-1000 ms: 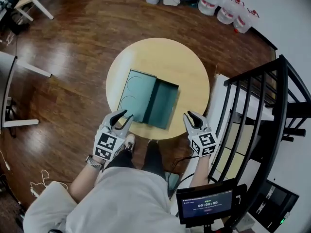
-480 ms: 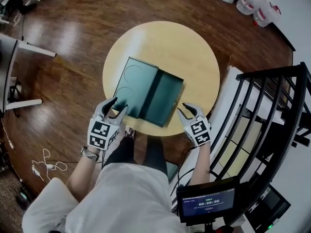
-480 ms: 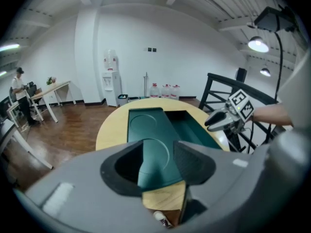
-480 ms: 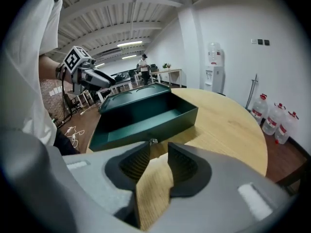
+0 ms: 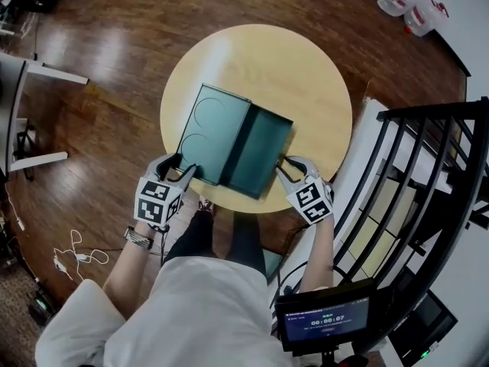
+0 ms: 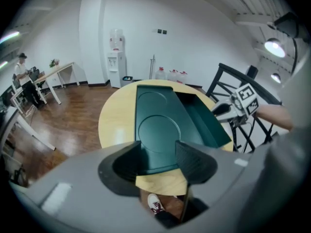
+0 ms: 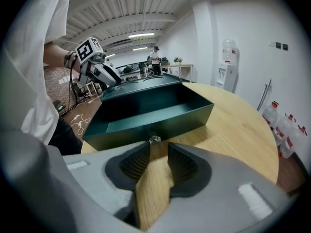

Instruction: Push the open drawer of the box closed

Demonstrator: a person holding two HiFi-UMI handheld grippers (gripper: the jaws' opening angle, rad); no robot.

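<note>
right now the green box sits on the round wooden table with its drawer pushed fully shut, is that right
Not quite: the green box does sit on the round wooden table, but its drawer is pulled out and open; the head view shows it.

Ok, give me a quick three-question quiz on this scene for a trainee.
1. True or false: the drawer of the green box is shut.
2. What does the right gripper point at? A) the drawer's knob B) a mug C) a laptop
3. Fill in: the box sits on a round ____ table.
Key: 1 false; 2 A; 3 wooden.
</note>
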